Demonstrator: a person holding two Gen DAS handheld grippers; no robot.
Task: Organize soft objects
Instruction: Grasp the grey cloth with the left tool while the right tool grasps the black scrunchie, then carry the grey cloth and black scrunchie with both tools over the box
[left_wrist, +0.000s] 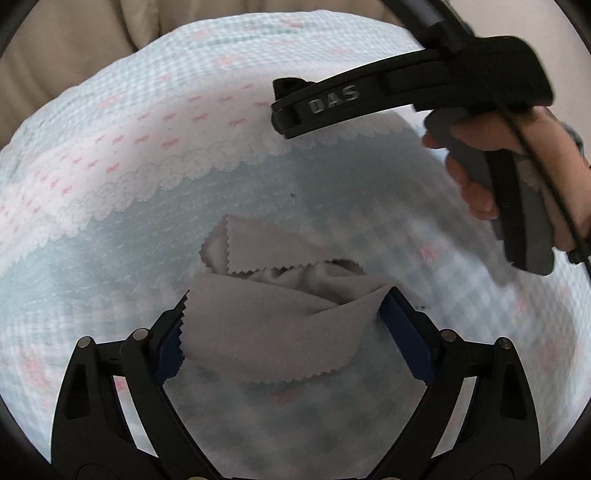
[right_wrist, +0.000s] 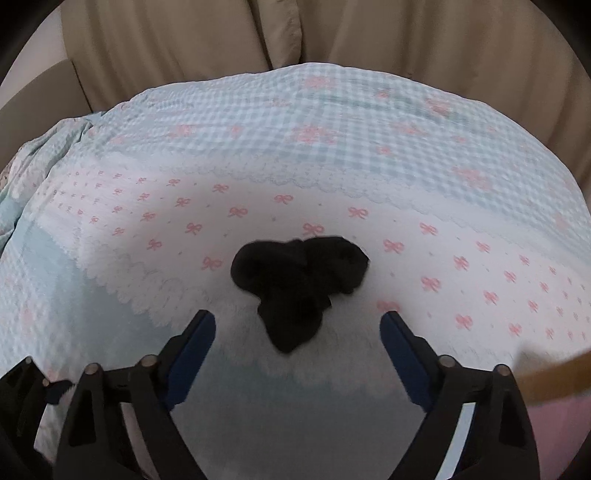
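The black cloth (right_wrist: 299, 288) lies bunched on the bed (right_wrist: 461, 236) right in front of the open right hand-held gripper (right_wrist: 297, 332), its narrow end pointing between the fingers, while the open left hand-held gripper (left_wrist: 284, 325) sits around the grey cloth (left_wrist: 273, 325).

The left wrist view looks steeply down from close above the patterned bedspread (left_wrist: 122, 173), with a grey cloth (left_wrist: 269, 325) filling the lower centre of the frame and the other handheld gripper (left_wrist: 406, 92) crossing the upper right. The right wrist view sits a little farther back and faces forward across the same bedspread (right_wrist: 424, 258) toward beige curtains (right_wrist: 192, 48) along the top, a black cloth (right_wrist: 299, 284) at centre. Both share the bow-print band and scalloped border, probably the same stretch, though blur makes this uncertain.
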